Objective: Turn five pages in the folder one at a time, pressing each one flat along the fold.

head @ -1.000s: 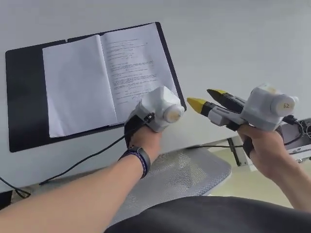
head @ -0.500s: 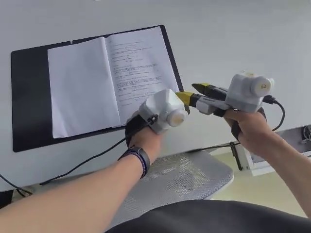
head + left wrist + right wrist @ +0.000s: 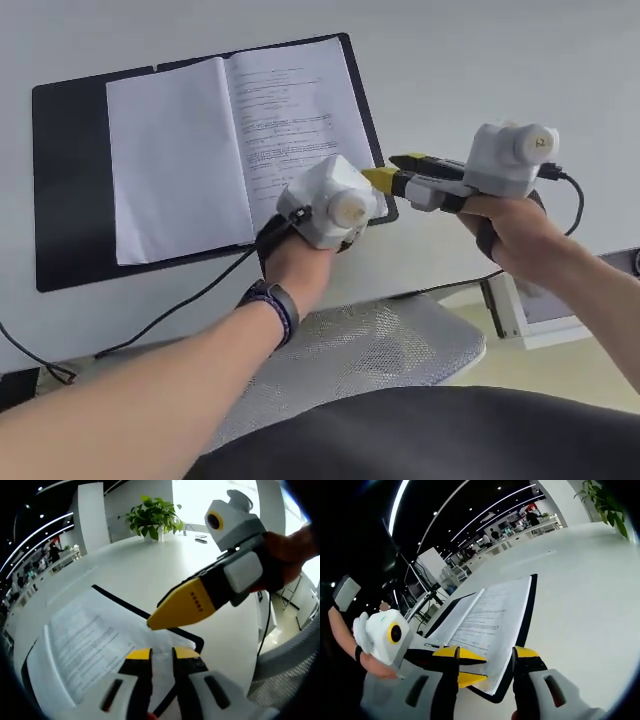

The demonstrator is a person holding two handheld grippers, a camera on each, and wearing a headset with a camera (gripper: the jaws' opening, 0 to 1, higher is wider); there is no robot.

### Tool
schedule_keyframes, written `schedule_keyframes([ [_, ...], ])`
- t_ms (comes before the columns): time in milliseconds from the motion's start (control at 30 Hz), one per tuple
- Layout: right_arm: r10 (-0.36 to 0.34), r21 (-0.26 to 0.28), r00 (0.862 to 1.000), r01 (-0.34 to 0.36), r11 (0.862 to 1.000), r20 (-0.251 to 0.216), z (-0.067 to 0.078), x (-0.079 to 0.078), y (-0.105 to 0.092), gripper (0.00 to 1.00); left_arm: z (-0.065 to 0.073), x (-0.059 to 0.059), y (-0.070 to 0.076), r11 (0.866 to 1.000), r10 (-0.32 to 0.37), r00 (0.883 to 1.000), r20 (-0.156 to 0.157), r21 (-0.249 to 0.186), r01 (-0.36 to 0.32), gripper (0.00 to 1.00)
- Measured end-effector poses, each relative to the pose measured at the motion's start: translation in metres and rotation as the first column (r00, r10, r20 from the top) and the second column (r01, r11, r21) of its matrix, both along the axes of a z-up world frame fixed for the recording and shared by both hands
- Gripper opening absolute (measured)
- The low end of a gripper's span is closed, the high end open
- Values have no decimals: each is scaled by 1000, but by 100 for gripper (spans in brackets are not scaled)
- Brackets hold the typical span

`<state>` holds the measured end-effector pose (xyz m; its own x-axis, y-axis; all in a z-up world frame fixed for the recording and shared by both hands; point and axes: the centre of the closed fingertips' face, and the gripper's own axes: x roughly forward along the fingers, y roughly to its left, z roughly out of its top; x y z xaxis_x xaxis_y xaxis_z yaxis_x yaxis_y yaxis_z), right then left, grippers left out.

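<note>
Left gripper (image 3: 161, 653) hovers over the open folder (image 3: 85, 635).

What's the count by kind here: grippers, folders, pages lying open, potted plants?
Grippers: 2 (left gripper, right gripper)
Folders: 1 (black folder, lying open)
Pages lying open: 2 (blank page, printed page)
Potted plants: 1 (potted plant, far end of the table)
Total: 6
</note>
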<state>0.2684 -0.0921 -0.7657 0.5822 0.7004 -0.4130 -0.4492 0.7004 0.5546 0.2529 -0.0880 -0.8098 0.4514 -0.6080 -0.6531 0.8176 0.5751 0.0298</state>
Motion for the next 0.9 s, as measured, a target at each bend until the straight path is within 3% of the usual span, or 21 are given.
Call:
schedule_keyframes([
  [100, 31, -17, 999, -31, 999, -12, -7, 1, 6, 39, 0, 0, 0, 1000, 3, 1000, -3, -19, -4, 13],
  [533, 42, -2, 998, -42, 999, -45, -16, 12, 13, 40, 0, 1, 2, 999, 3, 998, 58, -40, -1, 10],
  [900, 35, 21, 998, -34, 999, -57, -13, 12, 14, 37, 2, 4, 4, 999, -11, 999, 51, -29, 12, 5],
])
